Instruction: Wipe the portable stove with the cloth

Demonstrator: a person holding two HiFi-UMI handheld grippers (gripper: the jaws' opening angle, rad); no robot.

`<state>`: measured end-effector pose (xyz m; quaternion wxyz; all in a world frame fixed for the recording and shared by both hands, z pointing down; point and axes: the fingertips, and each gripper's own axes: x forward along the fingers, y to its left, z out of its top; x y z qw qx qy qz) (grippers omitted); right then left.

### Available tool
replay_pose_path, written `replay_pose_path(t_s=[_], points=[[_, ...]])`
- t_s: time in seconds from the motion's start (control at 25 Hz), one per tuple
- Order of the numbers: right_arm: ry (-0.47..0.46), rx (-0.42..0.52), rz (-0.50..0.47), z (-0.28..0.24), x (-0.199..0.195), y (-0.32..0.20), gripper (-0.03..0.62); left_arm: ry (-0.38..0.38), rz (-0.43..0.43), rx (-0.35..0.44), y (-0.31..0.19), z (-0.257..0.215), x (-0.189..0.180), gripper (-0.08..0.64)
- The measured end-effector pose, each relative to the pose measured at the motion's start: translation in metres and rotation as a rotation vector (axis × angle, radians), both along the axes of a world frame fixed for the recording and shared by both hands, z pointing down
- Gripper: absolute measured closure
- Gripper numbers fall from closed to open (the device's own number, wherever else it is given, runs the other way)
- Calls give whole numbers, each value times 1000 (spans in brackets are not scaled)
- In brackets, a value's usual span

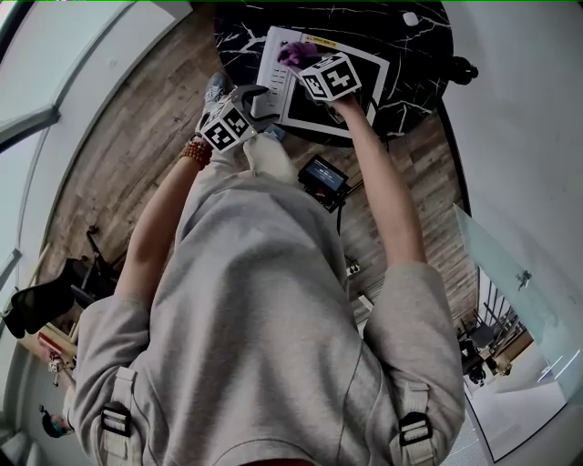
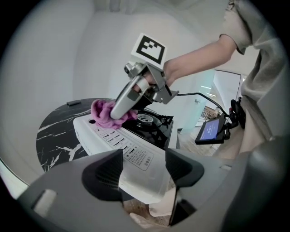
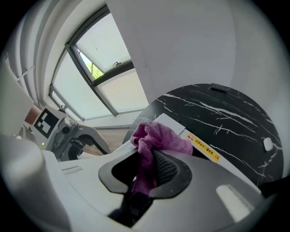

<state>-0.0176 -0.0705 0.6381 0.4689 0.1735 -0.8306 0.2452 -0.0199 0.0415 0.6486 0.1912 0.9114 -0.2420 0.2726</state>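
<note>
The portable stove (image 1: 342, 107) is white with a black burner top and lies on the near edge of a round black marble table (image 1: 419, 41). My right gripper (image 1: 299, 62) is shut on a purple cloth (image 1: 291, 53) and presses it onto the stove's far white panel. In the right gripper view the cloth (image 3: 156, 138) is pinched between the jaws over the stove (image 3: 174, 123). My left gripper (image 1: 262, 100) is at the stove's near left corner. In the left gripper view that corner of the stove (image 2: 140, 176) fills the gap between the jaws, and the cloth (image 2: 103, 115) shows under the right gripper (image 2: 118, 113).
A small screen device (image 1: 323, 175) on a stand sits on the wooden floor by the table, also seen in the left gripper view (image 2: 212, 131). A small white object (image 1: 411, 18) lies on the table's far side. A glass panel (image 1: 510, 264) stands at the right.
</note>
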Motion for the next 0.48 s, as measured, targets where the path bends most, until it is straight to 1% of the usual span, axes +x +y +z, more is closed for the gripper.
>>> replay_pose_path(t_s=[0.08,0.36,0.48], points=[[11,-22,-30,1,2,11,502,1,-9,-5,0,0,0,276],[44,-67,-88,1,2,52,503,-13,2,-1,2,1,1,276],[43,-85,-110,1,4,69,503,10,-20,-27,0,-1,2,276]])
